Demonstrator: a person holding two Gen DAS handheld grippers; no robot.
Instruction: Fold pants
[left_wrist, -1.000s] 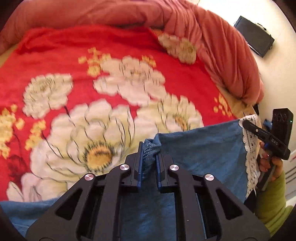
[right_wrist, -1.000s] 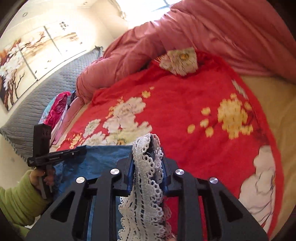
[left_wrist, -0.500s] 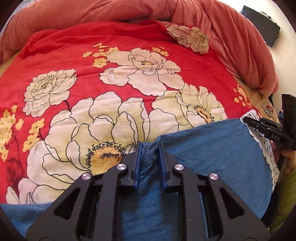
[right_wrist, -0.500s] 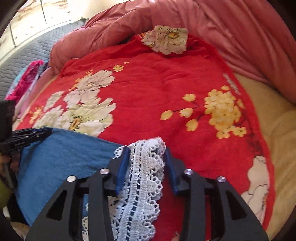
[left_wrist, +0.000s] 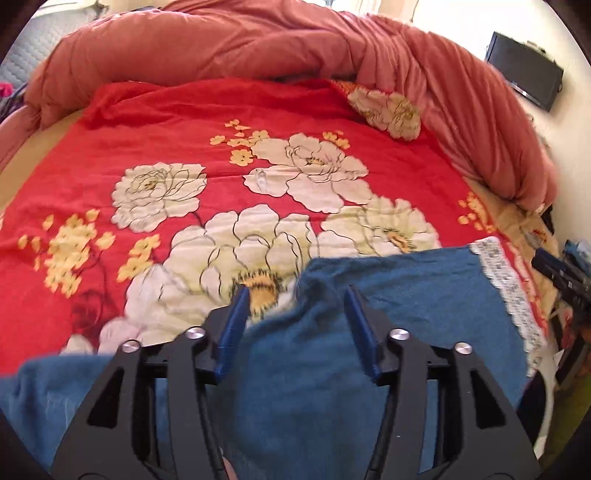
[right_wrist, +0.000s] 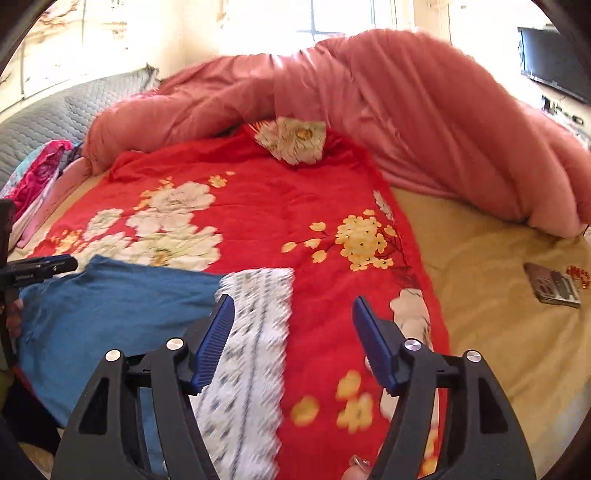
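Both claws, left (left_wrist: 295, 314) and right (right_wrist: 291, 332), opening, empty, above blue pants (left_wrist: 388, 332) on a red floral bedspread (left_wrist: 184, 147).

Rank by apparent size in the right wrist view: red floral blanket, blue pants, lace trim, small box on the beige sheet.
1. Red floral blanket, largest.
2. Blue pants.
3. Lace trim, enlarged by nearness to the camera and blurred.
4. Small box, smallest, though it lies farther off.

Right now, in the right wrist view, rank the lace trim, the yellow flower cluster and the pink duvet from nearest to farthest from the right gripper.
1. Lace trim: lying between the opening jaws of the right gripper, toward the left one.
2. Yellow flower cluster: farther up the red blanket, slightly right.
3. Pink duvet: heaped along the bed's far edge.
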